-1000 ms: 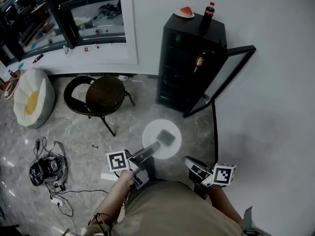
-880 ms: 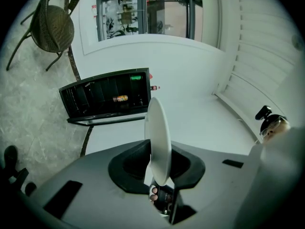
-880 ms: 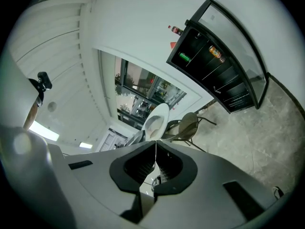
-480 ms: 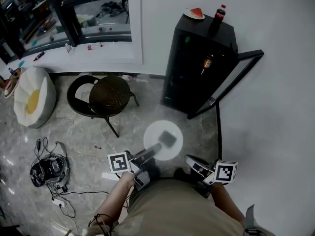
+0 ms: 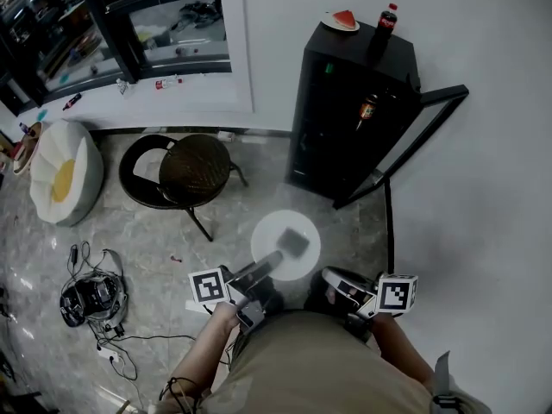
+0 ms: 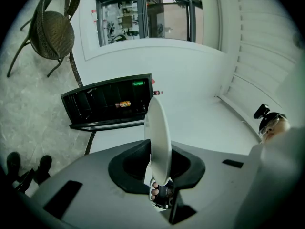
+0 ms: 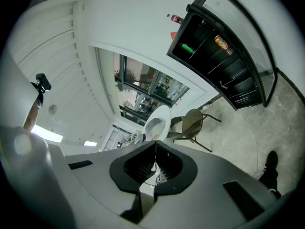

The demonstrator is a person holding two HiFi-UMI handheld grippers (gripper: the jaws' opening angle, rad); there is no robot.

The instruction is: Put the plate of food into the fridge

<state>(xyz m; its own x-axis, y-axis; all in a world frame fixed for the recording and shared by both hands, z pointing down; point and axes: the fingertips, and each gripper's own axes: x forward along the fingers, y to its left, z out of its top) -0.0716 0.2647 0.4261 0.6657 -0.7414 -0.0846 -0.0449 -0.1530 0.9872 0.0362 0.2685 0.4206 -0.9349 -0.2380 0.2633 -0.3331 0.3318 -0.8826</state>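
Note:
A white plate (image 5: 283, 231) with a grey piece of food (image 5: 294, 241) on it hangs level over the floor, short of the black fridge (image 5: 345, 128). My left gripper (image 5: 272, 262) is shut on the plate's near rim. In the left gripper view the plate (image 6: 159, 132) stands edge-on between the jaws, with the fridge (image 6: 102, 106) beyond it. The fridge's glass door (image 5: 423, 136) stands swung open to the right. My right gripper (image 5: 333, 281) is beside the plate, shut and holding nothing. In the right gripper view its jaws meet in a thin line.
On the fridge top sit a small plate with a watermelon slice (image 5: 342, 21) and a cola bottle (image 5: 388, 19). A drink can (image 5: 368, 108) stands on a fridge shelf. A wicker chair (image 5: 190, 171) is left of the fridge, with a beanbag (image 5: 60, 175) and cables (image 5: 90, 296) further left.
Both grippers and the plate have drifted a little toward the fridge, which now sits further right in the head view. The grip on the plate is unchanged.

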